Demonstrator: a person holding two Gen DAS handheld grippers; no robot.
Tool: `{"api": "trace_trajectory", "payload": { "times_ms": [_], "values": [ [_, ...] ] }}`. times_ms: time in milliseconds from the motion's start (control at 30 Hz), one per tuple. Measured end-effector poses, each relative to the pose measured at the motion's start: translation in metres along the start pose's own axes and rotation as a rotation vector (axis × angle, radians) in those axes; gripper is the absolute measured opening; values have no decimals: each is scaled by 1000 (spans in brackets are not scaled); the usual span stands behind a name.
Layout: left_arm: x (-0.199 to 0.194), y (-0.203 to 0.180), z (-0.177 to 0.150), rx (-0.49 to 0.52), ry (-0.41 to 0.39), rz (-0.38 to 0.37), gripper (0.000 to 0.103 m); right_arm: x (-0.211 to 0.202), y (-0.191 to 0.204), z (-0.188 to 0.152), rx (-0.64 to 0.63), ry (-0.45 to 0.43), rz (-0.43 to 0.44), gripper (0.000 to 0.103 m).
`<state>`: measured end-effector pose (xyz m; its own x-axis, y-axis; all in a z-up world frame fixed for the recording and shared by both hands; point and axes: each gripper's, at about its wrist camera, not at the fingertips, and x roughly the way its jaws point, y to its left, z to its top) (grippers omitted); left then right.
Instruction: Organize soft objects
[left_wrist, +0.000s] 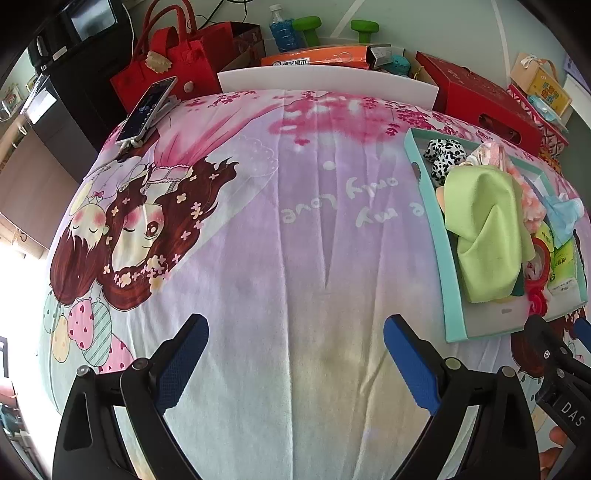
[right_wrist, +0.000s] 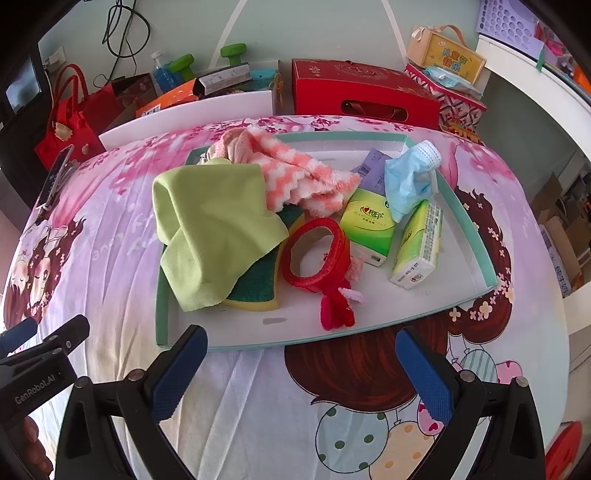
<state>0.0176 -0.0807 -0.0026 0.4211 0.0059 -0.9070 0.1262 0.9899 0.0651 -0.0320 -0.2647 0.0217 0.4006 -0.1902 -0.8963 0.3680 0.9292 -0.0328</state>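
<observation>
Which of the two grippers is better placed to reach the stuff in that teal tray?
The right gripper: open, facing the shallow teal cardboard tray head-on. The left gripper, also open, faces bare printed bedsheet, tray off to its right.

I see a bed w/ a cartoon-print sheet (left_wrist: 295, 258) filling most of both views, pink blossoms toward its far edge. A white board (left_wrist: 325, 83) stands along that far edge. Behind it the wall (right_wrist: 314, 33) is pale green w/ a white arc painted on it. Black cables (right_wrist: 122, 29) hang near the wall's left part. Dark cabinet (left_wrist: 85, 66) off the bed's far left corner, small screen (left_wrist: 92, 18) on top. Bright daylight washes in from the left (left_wrist: 18, 280). White shelf unit (right_wrist: 535, 85) to the right.
</observation>
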Motion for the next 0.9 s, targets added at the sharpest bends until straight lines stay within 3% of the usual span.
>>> {"api": "trace_trajectory", "payload": {
  "times_ms": [900],
  "values": [
    [3,-4,-1,7,13,2,96,1,-2,-1,-1,6,0,103]
  ]
}}
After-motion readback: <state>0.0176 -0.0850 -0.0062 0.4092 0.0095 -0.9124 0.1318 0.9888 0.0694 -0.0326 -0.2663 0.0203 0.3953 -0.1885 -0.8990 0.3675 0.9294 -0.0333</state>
